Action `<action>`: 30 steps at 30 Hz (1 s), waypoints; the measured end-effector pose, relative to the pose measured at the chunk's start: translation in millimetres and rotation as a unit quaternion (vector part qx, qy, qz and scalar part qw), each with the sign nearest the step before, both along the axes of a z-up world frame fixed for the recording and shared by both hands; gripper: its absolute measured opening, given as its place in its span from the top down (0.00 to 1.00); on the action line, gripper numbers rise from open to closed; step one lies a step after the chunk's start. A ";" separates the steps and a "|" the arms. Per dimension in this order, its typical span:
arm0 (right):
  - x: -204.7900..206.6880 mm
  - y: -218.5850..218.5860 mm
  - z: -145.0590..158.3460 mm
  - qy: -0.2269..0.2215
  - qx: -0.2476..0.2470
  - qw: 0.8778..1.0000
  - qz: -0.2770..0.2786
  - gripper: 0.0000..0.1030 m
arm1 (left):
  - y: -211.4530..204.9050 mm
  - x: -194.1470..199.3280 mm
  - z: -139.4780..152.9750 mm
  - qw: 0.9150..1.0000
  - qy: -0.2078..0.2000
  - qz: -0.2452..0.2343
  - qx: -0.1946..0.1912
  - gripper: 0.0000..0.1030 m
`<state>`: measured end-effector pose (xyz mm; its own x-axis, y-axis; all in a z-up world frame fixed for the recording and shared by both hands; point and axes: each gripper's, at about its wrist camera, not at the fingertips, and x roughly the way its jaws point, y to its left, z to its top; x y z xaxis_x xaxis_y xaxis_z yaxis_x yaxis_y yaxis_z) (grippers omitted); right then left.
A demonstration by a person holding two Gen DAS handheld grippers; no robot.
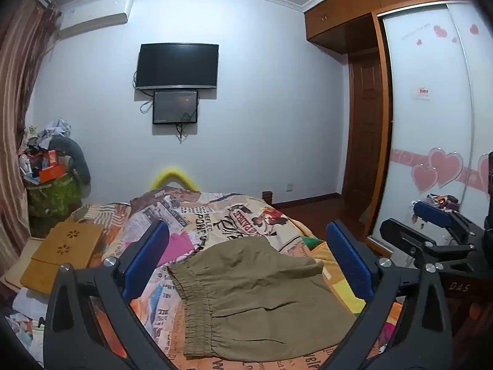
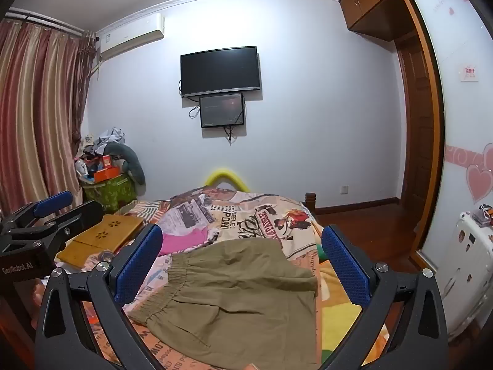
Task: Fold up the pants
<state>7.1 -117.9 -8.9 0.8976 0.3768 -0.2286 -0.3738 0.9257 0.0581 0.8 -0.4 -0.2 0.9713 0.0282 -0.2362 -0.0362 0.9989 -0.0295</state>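
Left wrist view: the left gripper (image 1: 246, 259) hovers over the bed with its blue-padded fingers (image 1: 147, 259) spread wide apart and nothing between the pads. The khaki pants (image 1: 255, 296) lie flat on the printed bedspread (image 1: 215, 212), ahead of and below the fingertips, filling most of the gap between the two fingers. Their elastic waistband (image 1: 191, 302) runs along the side nearer the left finger, and the fabric reaches toward the right finger. Past the left fingertip a pink cloth (image 1: 178, 246) lies on the bedspread, and further out to that side sits a wooden lap desk (image 1: 61, 252). Beyond the right finger the right gripper (image 1: 431, 228) shows at the edge, its fingers also apart. A dark television (image 1: 178, 65) hangs on the wall straight ahead.

Right wrist view: the right gripper (image 2: 242, 256) has its fingers (image 2: 345, 265) held wide apart, gripping nothing. The pants (image 2: 234, 302) lie between and below the fingers, touching neither pad, with the waistband (image 2: 160, 289) nearer the left finger. The pink cloth (image 2: 185, 240) lies just past the left fingertip. Outside the left finger the left gripper (image 2: 55, 212) is in view, with the lap desk (image 2: 101, 234) beside it.
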 end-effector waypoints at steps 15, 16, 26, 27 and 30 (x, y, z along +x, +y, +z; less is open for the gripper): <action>0.9 0.2 1.7 0.005 0.000 1.000 -0.003 0.00 | -4.6 0.4 -2.5 1.000 -0.005 -0.012 0.004 0.00; 0.9 0.8 1.9 0.005 -0.002 1.000 -0.004 0.00 | -5.7 0.5 -3.3 1.000 -0.006 -0.012 0.005 0.00; 2.1 -1.5 -3.0 0.007 0.001 1.000 -0.005 0.00 | -5.5 1.3 0.2 1.000 -0.003 -0.015 -0.003 0.00; 2.5 -1.5 -3.4 0.007 0.002 1.000 -0.005 0.00 | -5.5 1.7 0.1 1.000 -0.002 -0.015 -0.003 0.00; 2.9 -2.2 -4.2 0.009 0.003 1.000 -0.005 0.00 | -4.2 2.8 -0.3 1.000 0.000 -0.016 -0.005 0.00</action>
<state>9.9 -120.1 -13.0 0.8969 0.3694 -0.2431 -0.3636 0.9289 0.0698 3.7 -4.6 -0.4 0.9715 -0.0048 -0.2369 -0.0048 0.9992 -0.0399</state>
